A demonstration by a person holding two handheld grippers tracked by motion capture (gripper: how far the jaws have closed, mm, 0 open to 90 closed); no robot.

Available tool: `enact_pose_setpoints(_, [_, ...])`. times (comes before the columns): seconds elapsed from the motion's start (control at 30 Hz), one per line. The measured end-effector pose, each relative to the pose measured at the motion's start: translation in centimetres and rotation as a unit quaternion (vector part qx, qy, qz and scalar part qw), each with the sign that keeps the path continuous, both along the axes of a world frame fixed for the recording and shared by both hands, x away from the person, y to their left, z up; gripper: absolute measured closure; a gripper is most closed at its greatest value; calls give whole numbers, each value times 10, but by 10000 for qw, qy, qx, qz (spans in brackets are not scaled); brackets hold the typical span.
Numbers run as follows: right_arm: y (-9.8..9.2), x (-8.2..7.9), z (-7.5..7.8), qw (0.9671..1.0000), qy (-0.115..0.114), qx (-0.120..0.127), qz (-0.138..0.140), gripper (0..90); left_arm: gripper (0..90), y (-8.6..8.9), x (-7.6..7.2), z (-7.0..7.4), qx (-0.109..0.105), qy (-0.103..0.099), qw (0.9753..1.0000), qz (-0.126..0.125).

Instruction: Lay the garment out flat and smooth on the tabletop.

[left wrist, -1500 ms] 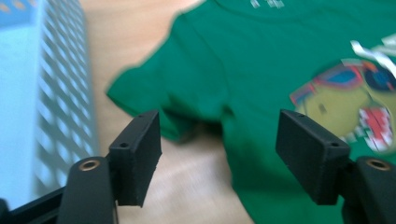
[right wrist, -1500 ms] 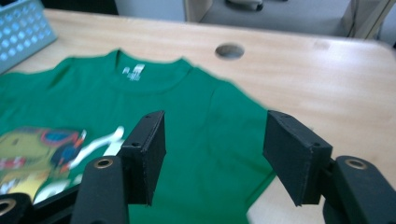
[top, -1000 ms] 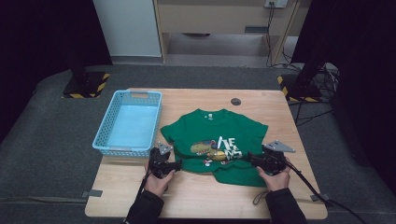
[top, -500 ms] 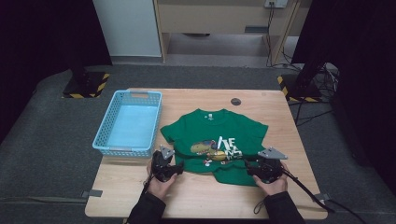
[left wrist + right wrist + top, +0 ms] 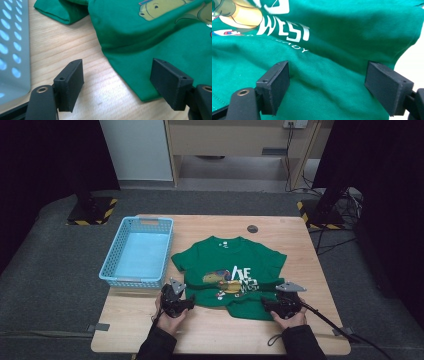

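With both pairs of fingers wide open and empty, settle the left gripper (image 5: pixel 117 82) and right gripper (image 5: pixel 327 87) so the green T-shirt (image 5: pixel 235 275) hem sits between the fingers, then close.

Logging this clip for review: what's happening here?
A person works on a green T-shirt spread on a wooden table beside a blue basket. The left gripper sits open at the shirt's near left corner; the right gripper is open over the near right hem. Neither has hold of the cloth.

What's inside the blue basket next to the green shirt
The blue basket shows a bare pale blue floor, nothing in it. Its near wall hides a thin strip of the floor behind it. The green shirt lies outside, on the table.
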State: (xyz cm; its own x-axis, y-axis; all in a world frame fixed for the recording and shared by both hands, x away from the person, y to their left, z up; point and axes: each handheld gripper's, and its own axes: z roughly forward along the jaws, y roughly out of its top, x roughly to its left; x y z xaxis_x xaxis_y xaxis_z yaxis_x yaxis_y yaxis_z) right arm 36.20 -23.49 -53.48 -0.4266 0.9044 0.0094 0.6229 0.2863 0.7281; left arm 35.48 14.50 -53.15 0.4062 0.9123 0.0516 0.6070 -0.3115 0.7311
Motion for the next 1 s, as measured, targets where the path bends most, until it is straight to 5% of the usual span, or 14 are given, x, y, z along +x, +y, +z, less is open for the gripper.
enact_pose_setpoints(0.6, [9,-39,0,9996,-14,23,283,190,260,19,-32,0,-39,27,10000,-76])
enact_pose_setpoints(0.77, [11,-49,1,9995,15,7,316,190,254,25,-34,-1,-156,68,9998,-63])
enact_pose_setpoints(1.0, [10,-53,3,9992,134,120,365,193,246,25,-32,1,-64,-44,10000,-36])
